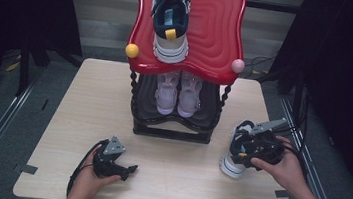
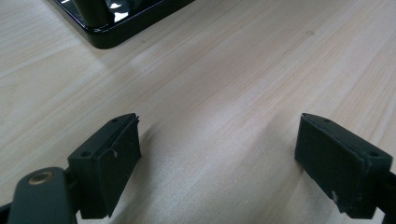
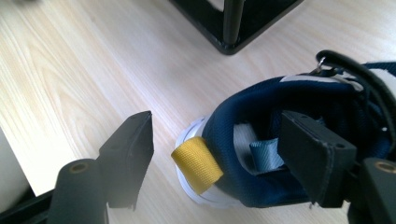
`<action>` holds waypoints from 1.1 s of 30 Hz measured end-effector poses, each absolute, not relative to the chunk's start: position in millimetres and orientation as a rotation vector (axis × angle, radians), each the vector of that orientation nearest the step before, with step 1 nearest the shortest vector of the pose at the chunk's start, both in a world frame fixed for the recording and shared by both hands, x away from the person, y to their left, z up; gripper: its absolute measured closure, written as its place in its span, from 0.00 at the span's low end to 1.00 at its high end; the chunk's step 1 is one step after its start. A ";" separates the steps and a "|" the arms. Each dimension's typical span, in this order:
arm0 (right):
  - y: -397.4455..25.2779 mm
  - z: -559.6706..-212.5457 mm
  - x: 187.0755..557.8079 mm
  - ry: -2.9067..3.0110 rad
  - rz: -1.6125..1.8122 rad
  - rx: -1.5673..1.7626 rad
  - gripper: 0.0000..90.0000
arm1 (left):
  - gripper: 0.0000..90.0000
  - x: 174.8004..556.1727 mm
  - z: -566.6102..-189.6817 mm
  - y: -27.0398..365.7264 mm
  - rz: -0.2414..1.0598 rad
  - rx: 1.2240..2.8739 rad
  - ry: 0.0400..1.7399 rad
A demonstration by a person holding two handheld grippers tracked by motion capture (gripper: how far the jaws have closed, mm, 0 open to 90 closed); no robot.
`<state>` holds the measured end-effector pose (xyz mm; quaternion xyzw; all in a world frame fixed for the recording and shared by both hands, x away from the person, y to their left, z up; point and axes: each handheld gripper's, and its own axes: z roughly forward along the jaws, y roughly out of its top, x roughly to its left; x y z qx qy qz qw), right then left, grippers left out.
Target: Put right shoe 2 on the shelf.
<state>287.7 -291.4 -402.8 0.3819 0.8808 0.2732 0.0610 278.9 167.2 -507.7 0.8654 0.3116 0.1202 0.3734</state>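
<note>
A navy sneaker with a white sole (image 1: 231, 165) stands on the table's right side. My right gripper (image 1: 242, 148) is open over its heel. In the right gripper view one jaw sits inside the shoe's opening (image 3: 261, 112), and the other stands outside, beside the yellow heel tab (image 3: 196, 163), with a gap between them. A matching navy sneaker (image 1: 171, 18) lies on the red top tray (image 1: 217, 33) of a shoe rack. My left gripper (image 1: 129, 168) rests open on the bare table (image 2: 219, 123) at the front left, holding nothing.
A pair of pink shoes (image 1: 177, 94) sits on the rack's black lower shelf (image 1: 171, 129). A yellow ball (image 1: 132, 50) and a pink ball (image 1: 237, 65) mark the tray's front corners. The rack's base corner (image 2: 107, 28) lies ahead of my left gripper.
</note>
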 end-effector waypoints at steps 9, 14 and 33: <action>-283.6 -403.8 297.1 2.774 0.686 1.085 0.39 | 0.15 279.1 -507.7 167.3 0.307 2.216 0.797; -280.4 -401.7 300.3 2.815 0.610 1.046 0.42 | 0.15 279.3 -507.9 167.5 0.304 2.214 0.795; -259.7 -411.2 311.2 2.990 0.286 0.866 0.59 | 0.15 279.9 -507.9 168.5 0.298 2.214 0.787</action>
